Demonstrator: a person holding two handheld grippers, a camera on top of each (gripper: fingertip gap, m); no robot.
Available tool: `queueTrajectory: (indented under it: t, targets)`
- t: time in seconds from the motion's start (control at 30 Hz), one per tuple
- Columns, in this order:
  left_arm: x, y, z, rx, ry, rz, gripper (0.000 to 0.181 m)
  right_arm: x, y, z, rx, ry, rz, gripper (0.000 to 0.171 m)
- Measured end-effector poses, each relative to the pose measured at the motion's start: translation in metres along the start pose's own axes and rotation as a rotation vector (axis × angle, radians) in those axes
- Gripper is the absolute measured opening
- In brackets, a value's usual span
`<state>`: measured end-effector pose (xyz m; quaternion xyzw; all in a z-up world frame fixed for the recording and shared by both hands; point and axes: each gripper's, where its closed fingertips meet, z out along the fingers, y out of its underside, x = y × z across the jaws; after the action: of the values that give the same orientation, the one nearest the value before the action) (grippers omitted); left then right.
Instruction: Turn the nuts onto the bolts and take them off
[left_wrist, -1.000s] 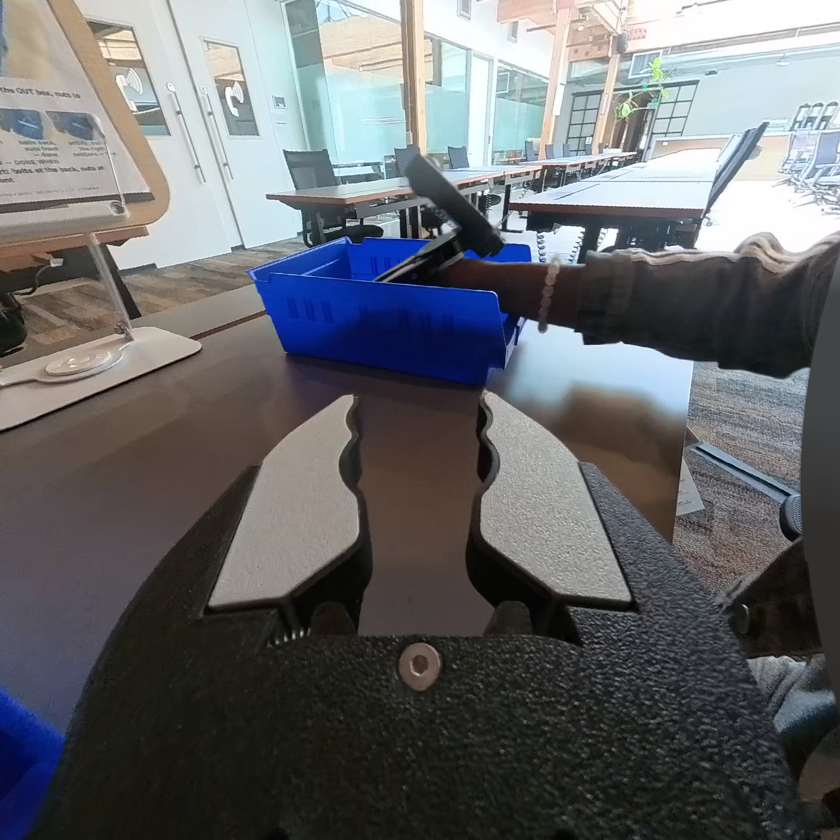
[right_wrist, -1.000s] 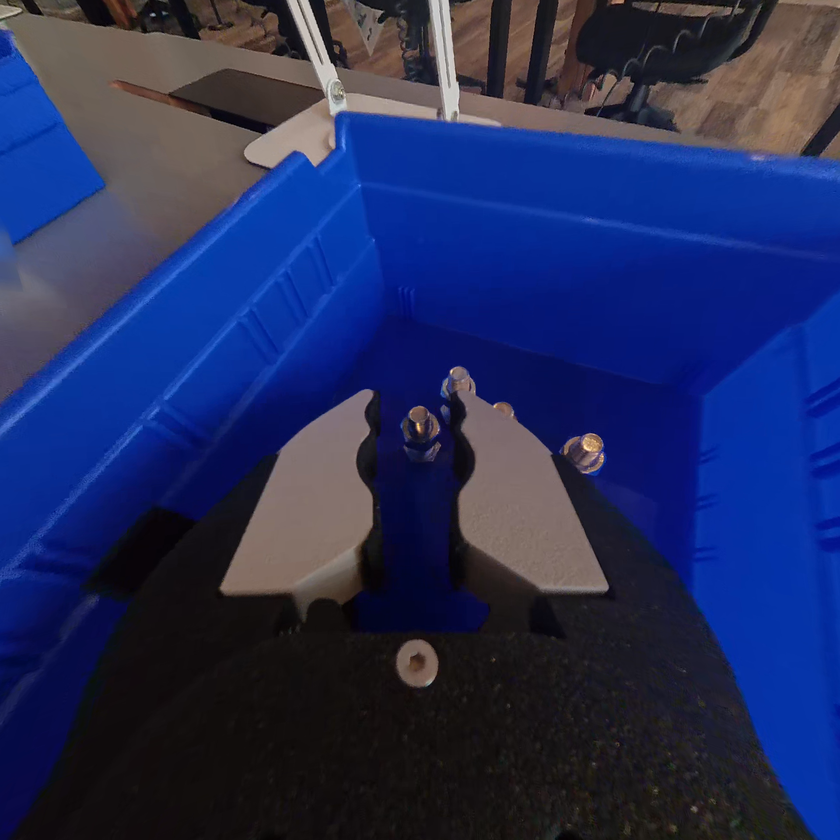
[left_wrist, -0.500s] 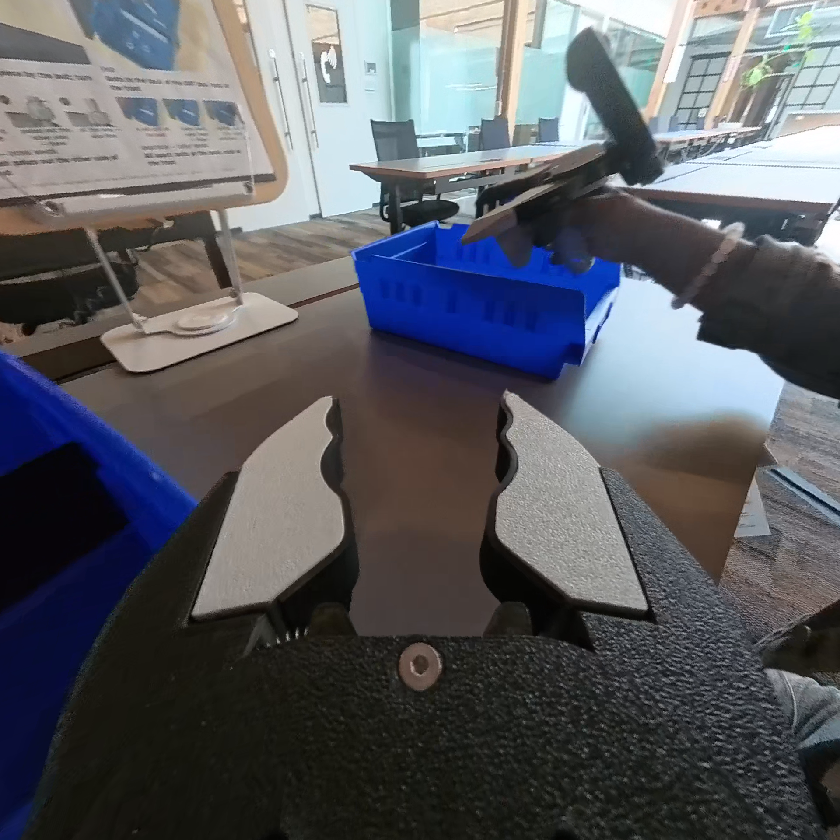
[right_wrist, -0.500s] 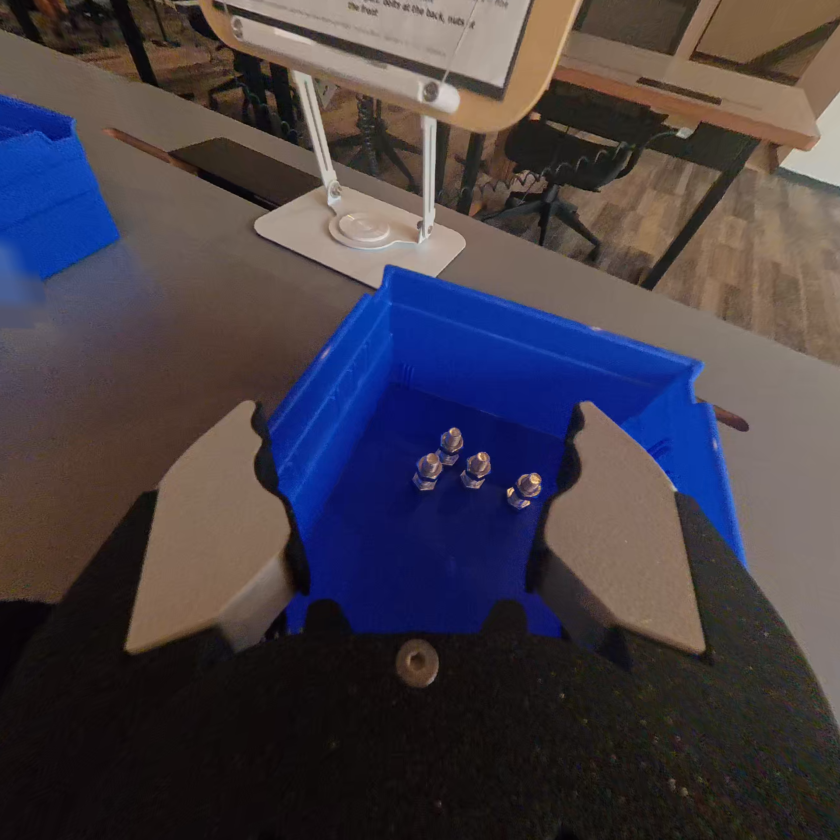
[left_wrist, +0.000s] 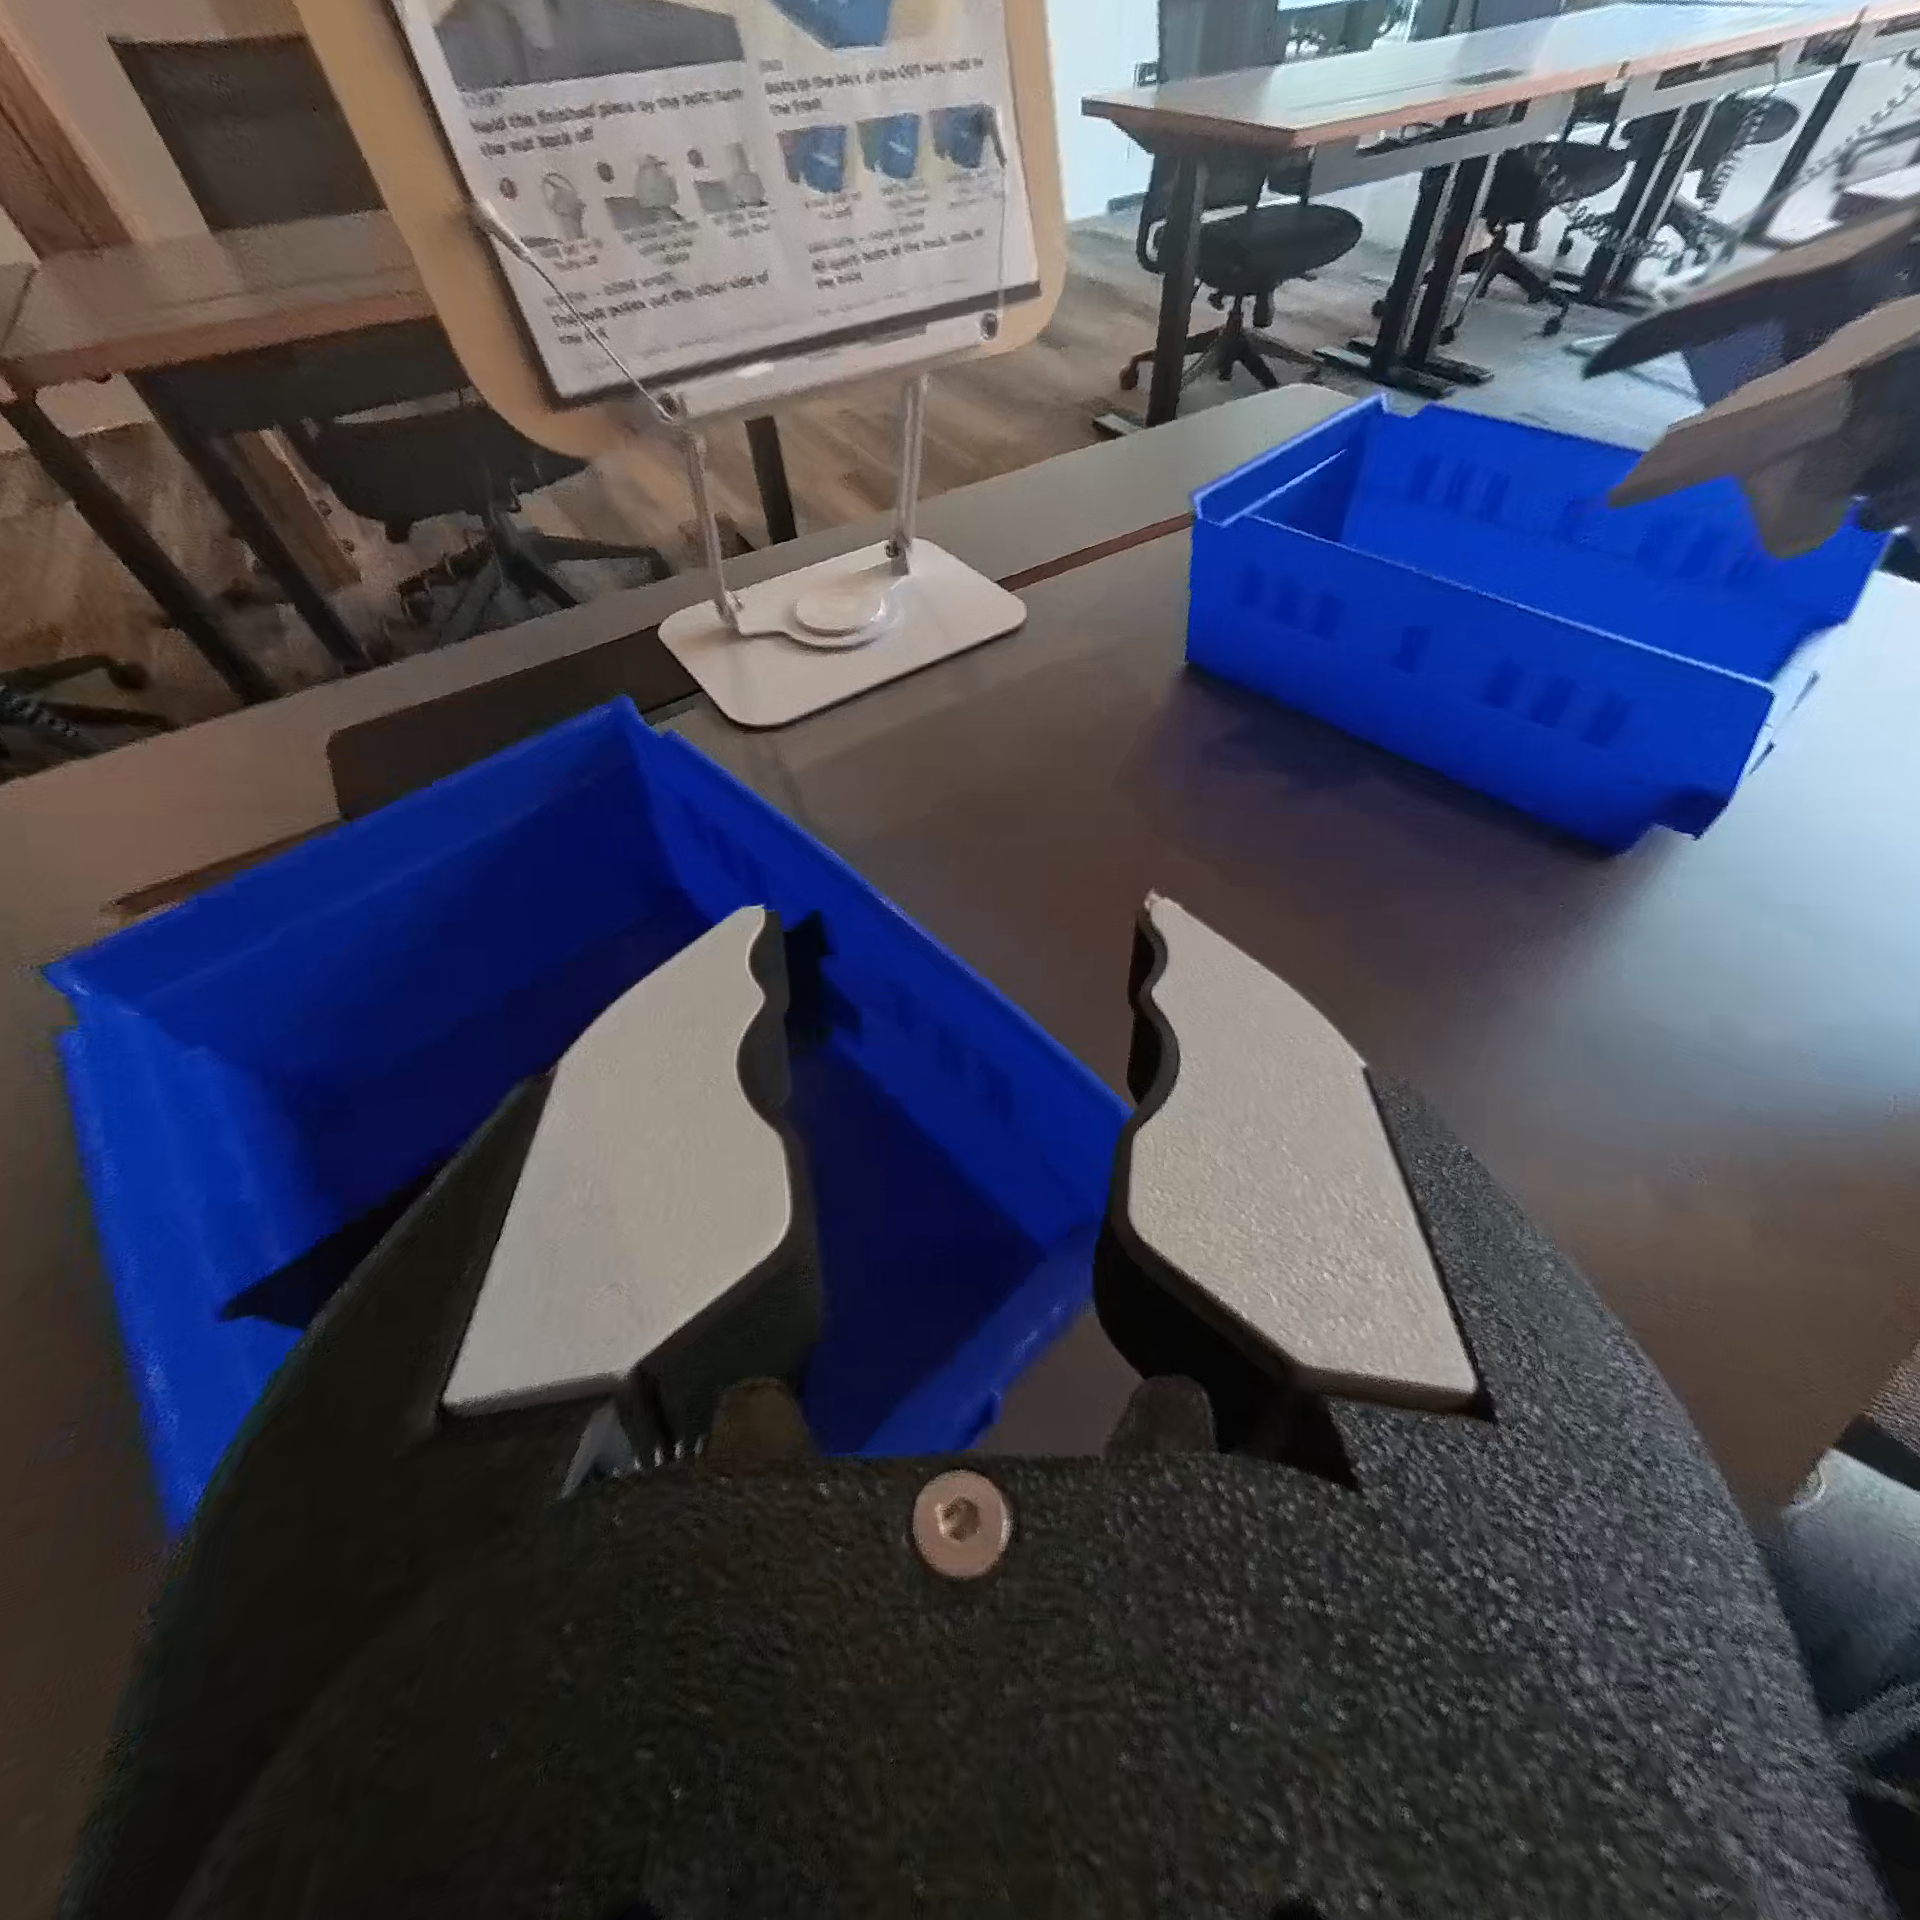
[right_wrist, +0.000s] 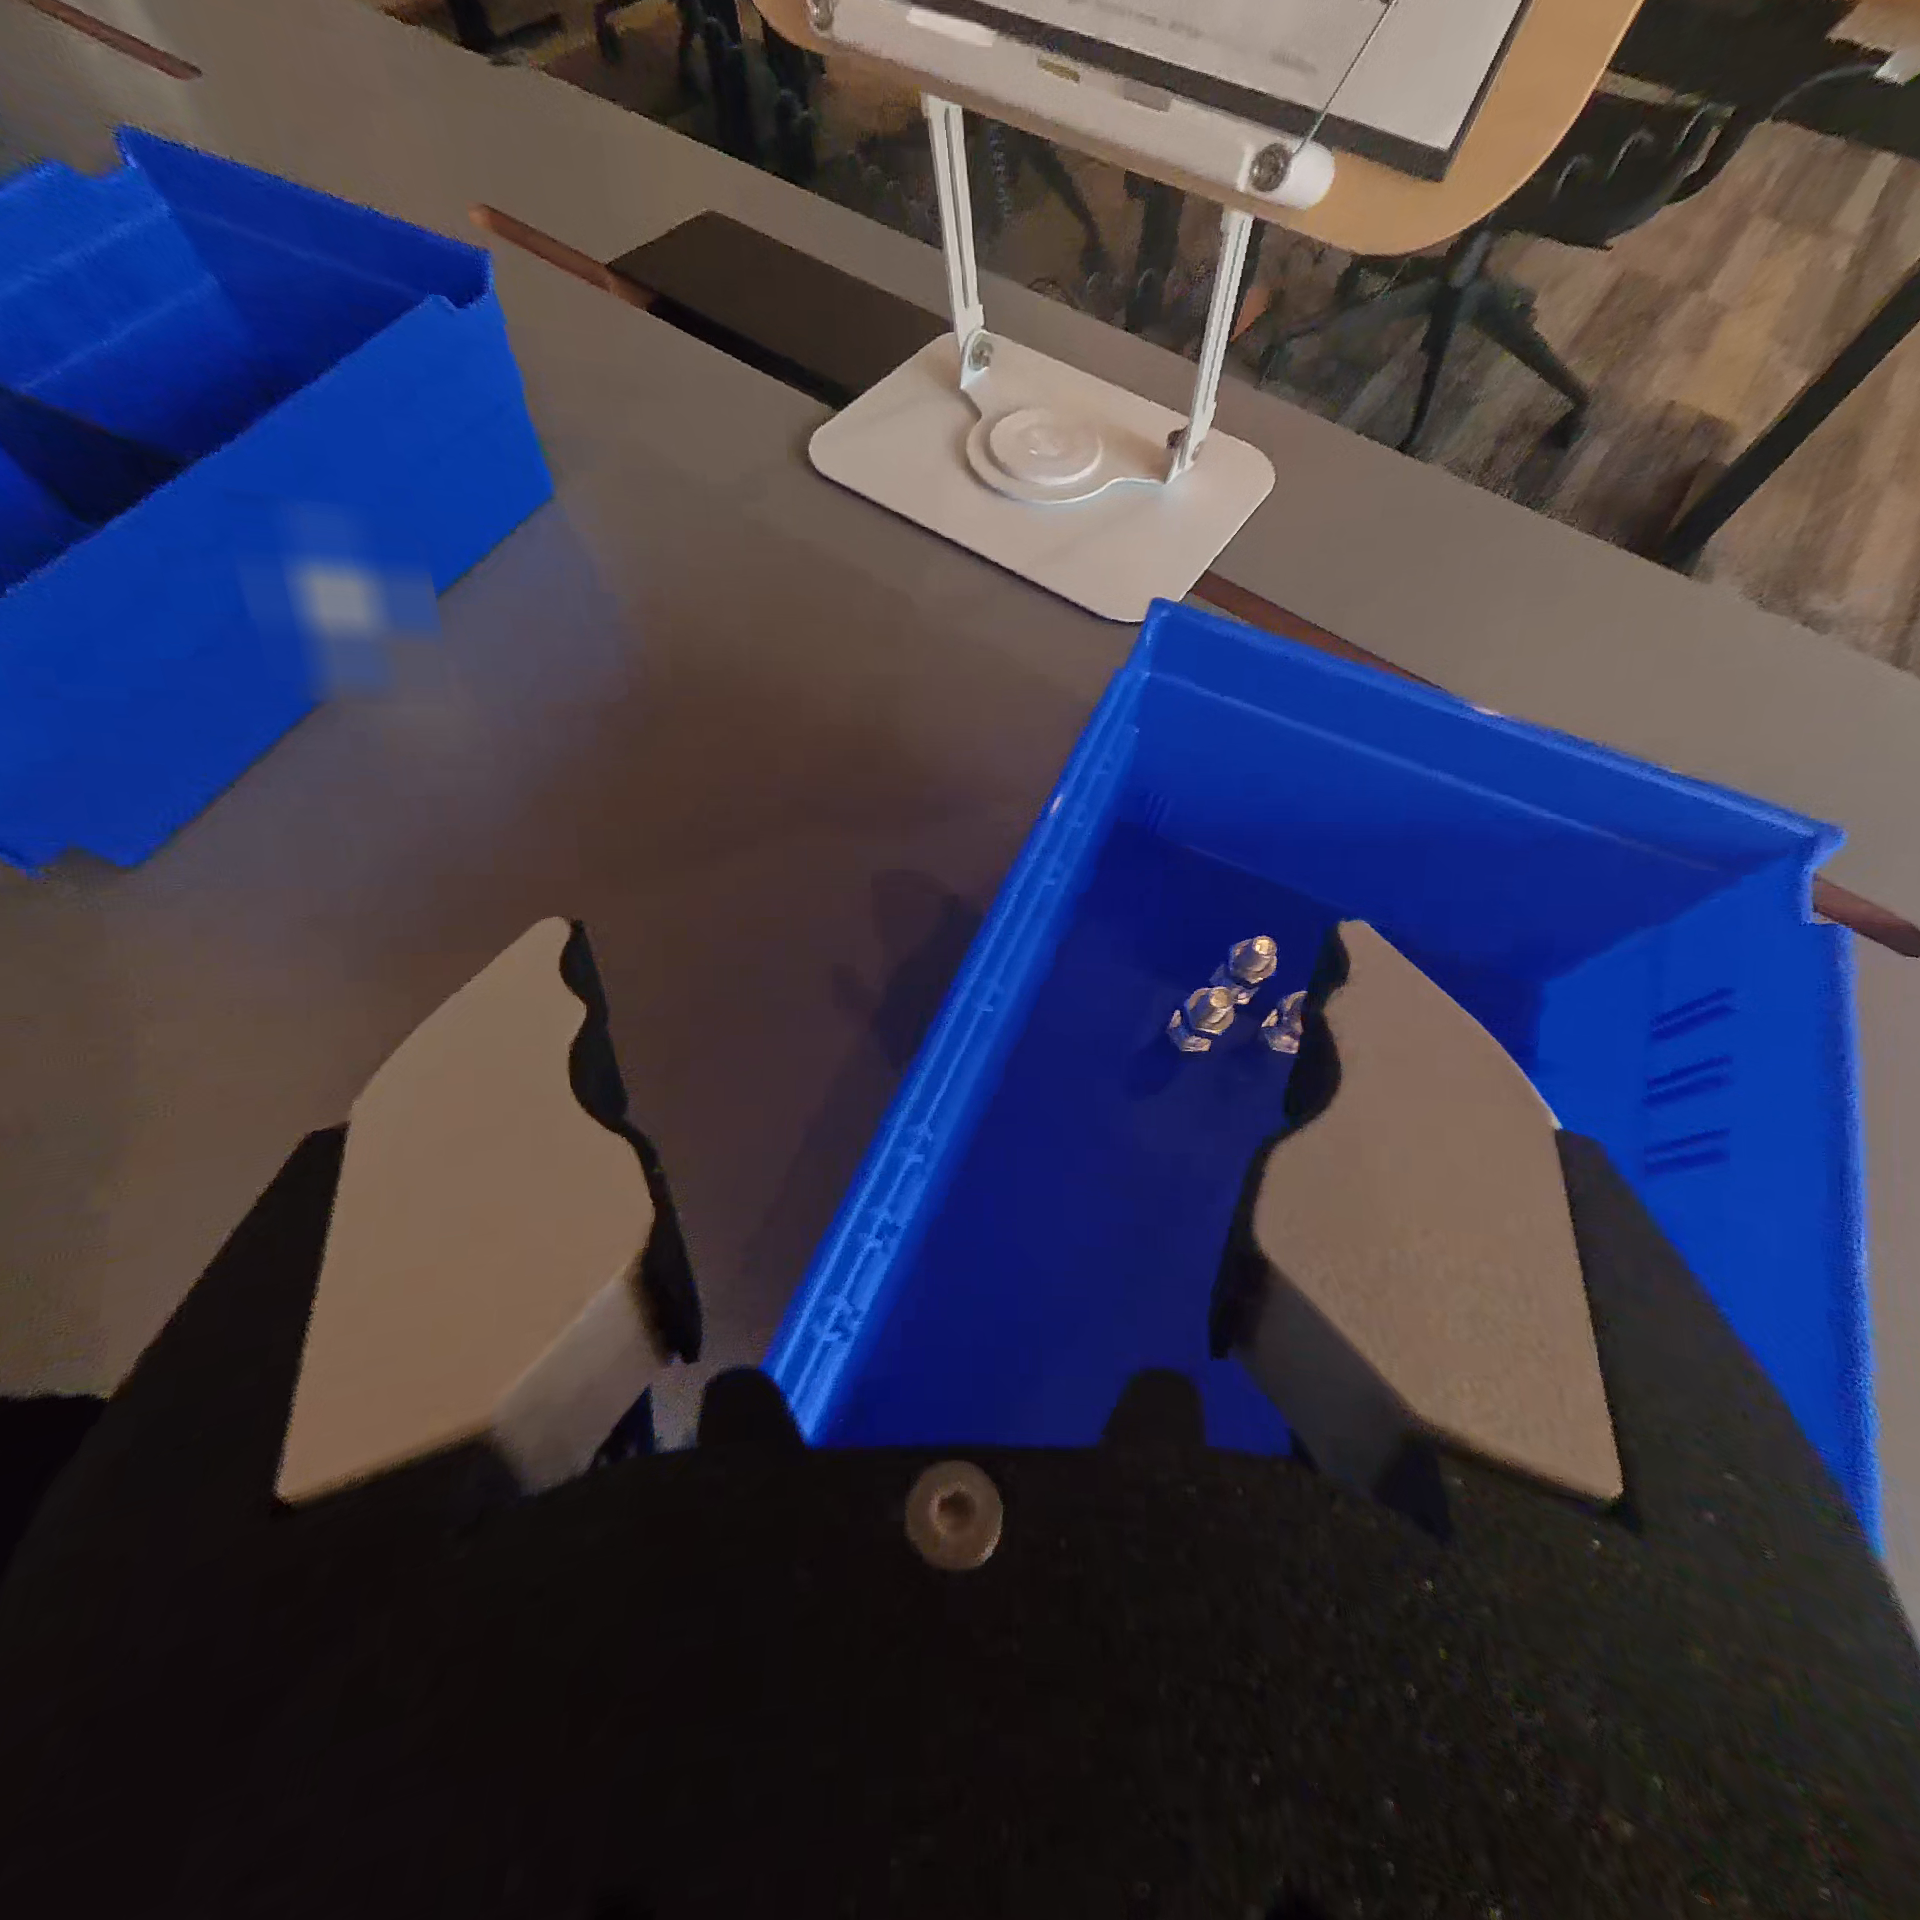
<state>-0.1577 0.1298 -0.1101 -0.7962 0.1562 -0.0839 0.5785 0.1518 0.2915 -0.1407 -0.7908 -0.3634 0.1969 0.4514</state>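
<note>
Three small steel bolts with nuts on them (right_wrist: 1205, 1018) stand on the floor of the right blue bin (right_wrist: 935, 1091); one is partly behind my right finger. My right gripper (right_wrist: 956, 925) is wide open and empty, held above the bin's near left wall. In the left wrist view it (left_wrist: 1605, 431) hangs over the same bin (left_wrist: 1455, 665). My left gripper (left_wrist: 956, 914) is open and empty above the right wall of the left blue bin (left_wrist: 312, 1039). The part of that bin's floor that shows is dark and bare.
A white stand (left_wrist: 842, 623) holding an instruction board sits at the table's far edge between the bins; it also shows in the right wrist view (right_wrist: 1039, 468). The left bin (right_wrist: 260, 520) shows there too. Dark tabletop (left_wrist: 1351, 987) lies between the bins. Office chairs and desks stand beyond.
My right gripper has opened wide, lifted out of the right bin and drawn back to the left. My left gripper has swung left and now looks down over the left bin.
</note>
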Motion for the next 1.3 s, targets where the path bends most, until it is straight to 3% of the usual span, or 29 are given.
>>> queueTrajectory:
  t: [0.23,0.4,0.6,0.77,1.07,1.3]
  targets:
    - [-0.036,-0.055,0.011,0.034,-0.033,-0.026,0.059,-0.032,-0.028,-0.008,0.054,-0.046,0.097,0.121]
    - [-0.058,-0.104,0.006,0.077,-0.067,-0.05,0.056,-0.081,-0.069,0.011,0.096,-0.157,0.203,0.117]
    - [-0.066,-0.144,-0.01,0.13,-0.074,-0.052,0.053,-0.149,-0.097,0.082,-0.009,-0.31,0.305,0.1]
    - [-0.069,-0.153,-0.019,0.128,-0.083,-0.012,0.053,-0.2,-0.099,0.161,-0.147,-0.354,0.365,0.091]
    - [-0.061,-0.152,-0.016,0.123,-0.057,0.026,0.052,-0.244,-0.077,0.252,-0.376,-0.245,0.379,0.076]
    - [0.009,-0.186,0.011,0.187,0.082,0.027,0.039,-0.243,-0.059,0.278,-0.508,-0.012,0.245,0.051]
